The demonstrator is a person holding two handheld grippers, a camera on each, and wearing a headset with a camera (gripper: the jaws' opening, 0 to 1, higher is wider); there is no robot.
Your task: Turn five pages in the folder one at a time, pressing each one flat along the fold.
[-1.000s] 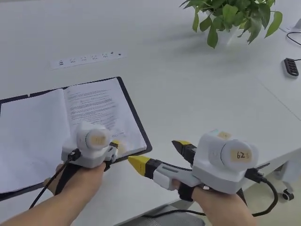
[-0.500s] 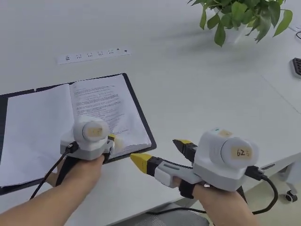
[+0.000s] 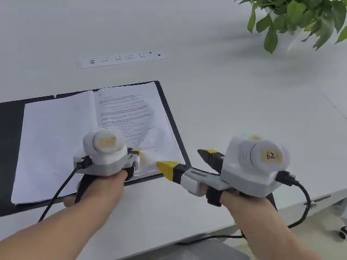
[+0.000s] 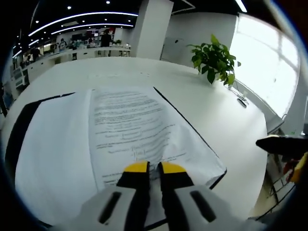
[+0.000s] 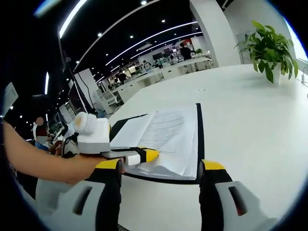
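We are looking down at a black folder (image 3: 8, 124) that is lying open on the white workbench (image 3: 244, 97), with a plain white left-hand sheet (image 3: 54, 141) and a right-hand page of printed text (image 3: 133, 116) both facing up. The right-hand page is bulging a little near its lower outer corner instead of lying flat.

The left gripper (image 3: 135, 153) is sitting at the near edge of that printed page, close to its lower right corner. In the left gripper view its yellow-tipped jaws are standing almost together, with just a thin slit between them, over the bottom of the page (image 4: 130, 125). We cannot tell whether a sheet is caught in the slit.

The right gripper (image 3: 187, 162) is hovering above the bare workbench just beside the folder's lower right corner. Its jaws are spreading wide and gripping nothing. In the right gripper view they are framing the folder's near corner (image 5: 199, 139).

A leafy green potted plant (image 3: 295, 16) is standing at the far right, and a white socket strip (image 3: 122, 58) is lying flush in the bench beyond the folder.
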